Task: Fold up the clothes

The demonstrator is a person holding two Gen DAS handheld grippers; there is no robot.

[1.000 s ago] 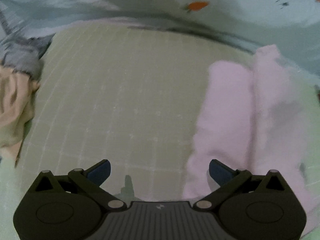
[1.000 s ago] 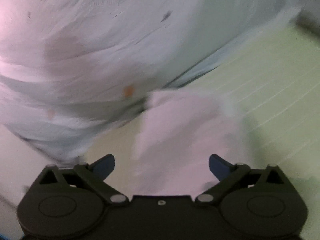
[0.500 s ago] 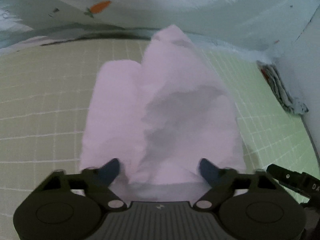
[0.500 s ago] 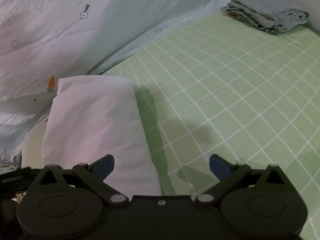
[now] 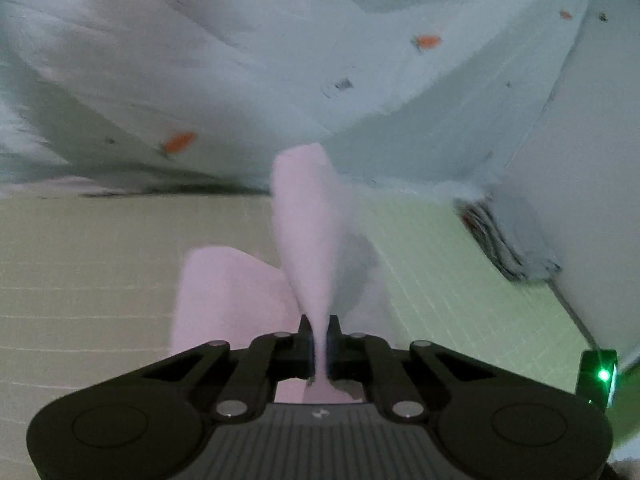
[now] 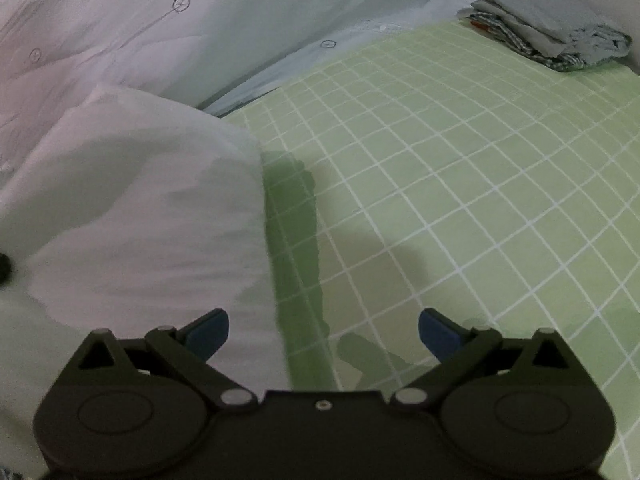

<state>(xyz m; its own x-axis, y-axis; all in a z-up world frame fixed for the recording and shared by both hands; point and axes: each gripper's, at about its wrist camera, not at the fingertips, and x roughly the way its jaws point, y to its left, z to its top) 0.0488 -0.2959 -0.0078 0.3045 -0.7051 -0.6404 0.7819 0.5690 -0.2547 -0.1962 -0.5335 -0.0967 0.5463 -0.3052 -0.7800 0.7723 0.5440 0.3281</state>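
Observation:
A pale pink garment (image 5: 304, 240) lies on the green checked sheet (image 5: 80, 280). My left gripper (image 5: 319, 346) is shut on its near edge, and a fold of the cloth rises up from between the pads. In the right wrist view the same pink garment (image 6: 132, 216) fills the left side, its right edge running down to my right gripper (image 6: 323, 330). That gripper is open: its left pad hovers over the cloth, its right pad over the bare sheet (image 6: 460, 184). Nothing is pinched between them.
A white quilt with small orange prints (image 5: 280, 60) is bunched along the far side of the bed. A stack of folded grey and checked clothes (image 6: 548, 40) sits at the far right corner (image 5: 504, 236). A wall rises at the right.
My left gripper has shut on the pink garment's near edge and lifted it, so the cloth now stands up in a ridge. My right gripper has sunk closer to the garment's right edge.

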